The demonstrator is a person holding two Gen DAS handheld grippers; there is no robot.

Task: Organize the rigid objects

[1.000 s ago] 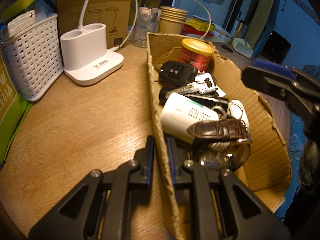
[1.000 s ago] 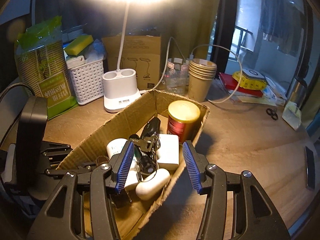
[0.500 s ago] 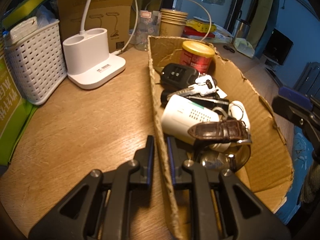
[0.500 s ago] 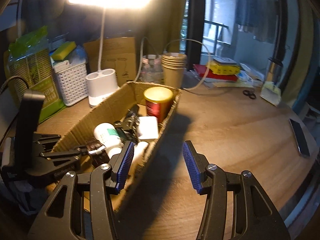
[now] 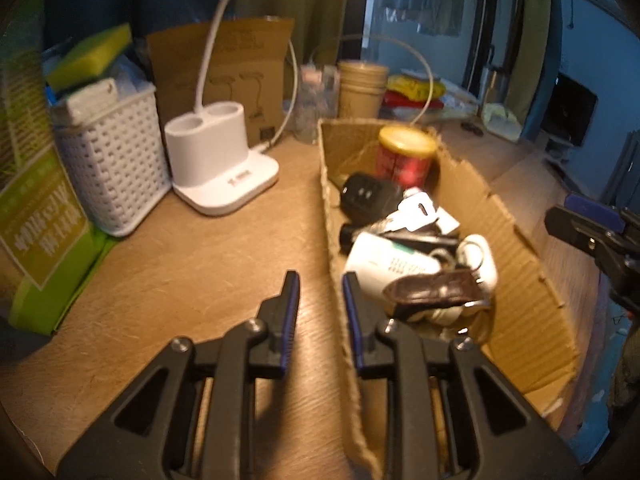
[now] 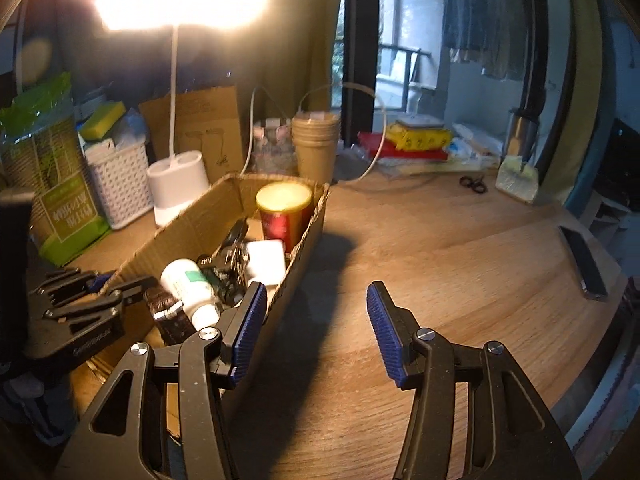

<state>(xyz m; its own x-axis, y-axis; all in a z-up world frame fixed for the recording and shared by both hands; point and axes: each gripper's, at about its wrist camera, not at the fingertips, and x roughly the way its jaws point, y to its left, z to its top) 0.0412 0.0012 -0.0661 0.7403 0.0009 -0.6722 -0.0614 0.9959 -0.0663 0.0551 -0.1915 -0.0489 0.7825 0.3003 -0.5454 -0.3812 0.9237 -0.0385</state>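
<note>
Straddling 1 wall of the cardboard box (image 5: 516,280), our left gripper (image 5: 320,280) has its jaws released; our right gripper (image 6: 314,292), at 3 o'clock, is spread above the desk (image 6: 440,248). Inside: 1 red can (image 5: 406,158), 1 white bottle (image 5: 384,264).

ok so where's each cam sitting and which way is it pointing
Left wrist: on the left gripper, looking along the cardboard box wall between its open fingers; the right gripper shows at right.
Right wrist: on the right gripper, open beside the box, facing the lamp base; the left gripper shows at left.
Shared: box, red can, lamp base.
</note>
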